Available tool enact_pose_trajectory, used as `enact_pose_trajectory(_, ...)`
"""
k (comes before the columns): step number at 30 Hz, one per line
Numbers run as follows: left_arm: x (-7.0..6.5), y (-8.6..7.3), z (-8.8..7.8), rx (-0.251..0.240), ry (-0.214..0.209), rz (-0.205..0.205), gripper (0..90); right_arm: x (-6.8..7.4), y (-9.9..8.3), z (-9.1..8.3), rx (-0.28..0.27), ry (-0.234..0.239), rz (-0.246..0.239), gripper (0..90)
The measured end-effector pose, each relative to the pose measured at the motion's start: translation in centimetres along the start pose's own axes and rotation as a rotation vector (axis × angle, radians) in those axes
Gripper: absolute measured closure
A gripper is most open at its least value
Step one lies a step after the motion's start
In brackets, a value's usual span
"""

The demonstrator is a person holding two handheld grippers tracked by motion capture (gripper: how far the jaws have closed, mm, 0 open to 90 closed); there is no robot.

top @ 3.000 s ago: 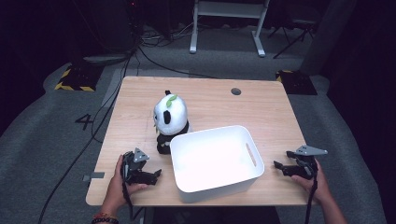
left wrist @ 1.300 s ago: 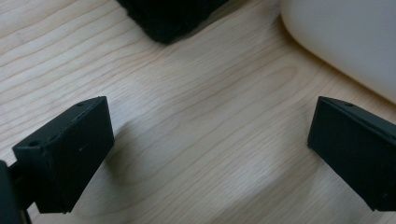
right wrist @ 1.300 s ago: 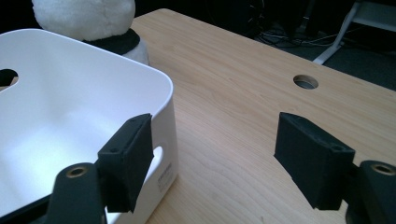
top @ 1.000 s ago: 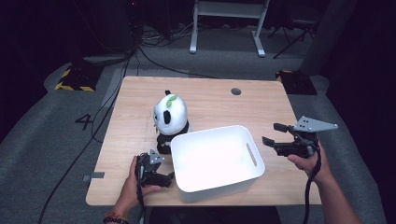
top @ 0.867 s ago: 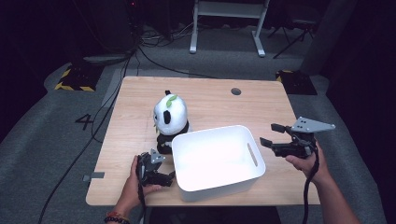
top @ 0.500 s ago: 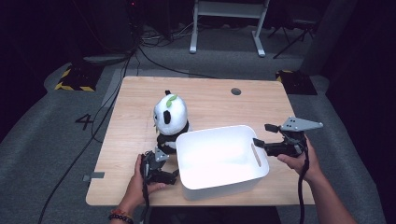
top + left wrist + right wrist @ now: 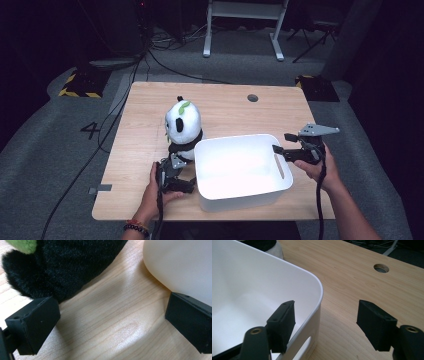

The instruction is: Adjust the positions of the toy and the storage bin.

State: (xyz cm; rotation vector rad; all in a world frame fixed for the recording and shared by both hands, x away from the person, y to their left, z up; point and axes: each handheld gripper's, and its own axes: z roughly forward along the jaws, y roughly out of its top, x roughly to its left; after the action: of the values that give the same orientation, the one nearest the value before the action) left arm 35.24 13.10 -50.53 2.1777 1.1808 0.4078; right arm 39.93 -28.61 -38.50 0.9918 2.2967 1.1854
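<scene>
Bin (image 7: 240, 170), white, sits on the table's (image 7: 230, 107) near half, its right wall straddled by the right gripper (image 7: 282, 145): one jaw is held inside the rim, the other outside over bare wood, both apart from the wall. Those jaws have just been closing and are spread, nothing pinched. Left gripper (image 7: 186, 186) is laid low at the bin's left corner, jaws spread wide; one jaw is seen by the toy panda's (image 7: 183, 127) black foot, the other just beside the bin's wall, contact hard to tell. Bin's handle slot (image 7: 308, 343) is cut off at the frame edge. Open wood is left behind the bin and to its right.
</scene>
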Motion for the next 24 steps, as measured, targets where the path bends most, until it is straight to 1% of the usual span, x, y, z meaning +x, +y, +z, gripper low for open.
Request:
enact_pose_trajectory(1, -0.1, 0.1, 0.1, 0.001, 0.005, -0.009, 0.0, 0.0, 0.0, 0.0, -0.004, -0.005, -0.009, 35.5)
enact_pose_trajectory(2, -0.1, 0.1, 0.1, 0.001, 0.005, -0.009, 0.0, 0.1, 0.1, -0.1, -0.004, -0.022, -0.017, 38.4)
enact_pose_trajectory(4, -0.2, 0.5, 0.4, 0.001, 0.018, -0.024, 0.0, 0.2, 0.1, 0.0, -0.011, -0.033, -0.017, 45.8)
enact_pose_trajectory(5, -0.2, 0.6, 0.5, 0.002, 0.021, -0.021, 0.0, 0.2, 0.2, 0.0, -0.014, -0.036, -0.023, 48.1)
enact_pose_trajectory(9, -0.2, 0.8, 0.6, 0.0, 0.022, -0.023, 0.0, 0.2, 0.3, 0.1, -0.009, -0.027, -0.045, 67.3)
enact_pose_trajectory(10, -0.2, 0.8, 0.6, 0.0, 0.022, -0.023, 0.0, 0.2, 0.4, 0.1, -0.009, -0.038, -0.051, 70.2)
enact_pose_trajectory(11, -0.2, 0.6, 0.5, 0.0, 0.02, -0.02, 0.0, 0.3, 0.4, 0.1, -0.01, -0.058, -0.053, 71.7)
enact_pose_trajectory(12, -0.2, 0.6, 0.5, 0.0, 0.02, -0.02, 0.1, 0.3, 0.4, 0.1, -0.01, -0.058, -0.053, 71.7)
enact_pose_trajectory(13, -0.1, 0.5, 0.4, -0.003, 0.014, -0.018, 0.1, 0.2, 0.4, 0.1, -0.012, -0.068, -0.05, 72.7)
enact_pose_trajectory(14, -0.1, 0.4, 0.3, -0.004, 0.01, -0.009, 0.1, 0.1, 0.4, 0.1, -0.013, -0.071, -0.048, 73.7)
enact_pose_trajectory(15, 0.2, 0.1, 0.1, 0.001, 0.005, 0.001, 0.1, -0.1, 0.3, 0.1, -0.014, -0.091, -0.042, 76.9)
enact_pose_trajectory(16, 0.3, 0.0, 0.0, 0.001, 0.006, 0.001, 0.1, -0.2, 0.3, 0.1, -0.018, -0.109, -0.033, 78.4)
enact_pose_trajectory(17, 0.5, -0.1, -0.1, 0.002, 0.004, -0.001, 0.1, -0.4, 0.3, 0.1, -0.019, -0.115, -0.032, 79.1)
enact_pose_trajectory(18, 0.7, -0.3, -0.2, -0.002, 0.005, 0.003, 0.1, -0.7, 0.2, 0.0, -0.02, -0.101, -0.024, 79.4)
enact_pose_trajectory(19, 0.9, -0.4, -0.3, 0.004, -0.003, -0.002, 0.1, -1.0, 0.1, -0.1, -0.023, -0.088, -0.012, 79.6)
enact_pose_trajectory(20, 0.9, -0.4, -0.3, 0.004, -0.003, -0.002, 0.1, -1.0, 0.1, -0.1, -0.023, -0.088, -0.012, 79.6)
enact_pose_trajectory(21, 1.4, -0.5, -0.5, 0.005, 0.006, -0.001, 0.1, -1.3, 0.1, -0.2, -0.024, -0.11, -0.022, 80.2)
enact_pose_trajectory(22, 1.4, -0.5, -0.5, 0.005, 0.006, -0.001, 0.1, -1.3, 0.1, -0.2, -0.023, -0.119, -0.021, 80.5)
enact_pose_trajectory(23, 1.8, -0.7, -0.6, 0.001, 0.006, -0.012, 0.1, -1.5, 0.1, -0.2, -0.025, -0.127, -0.013, 80.8)
enact_pose_trajectory(24, 1.8, -0.7, -0.6, 0.001, 0.006, -0.012, 0.1, -1.5, 0.1, -0.2, -0.025, -0.127, -0.013, 80.8)
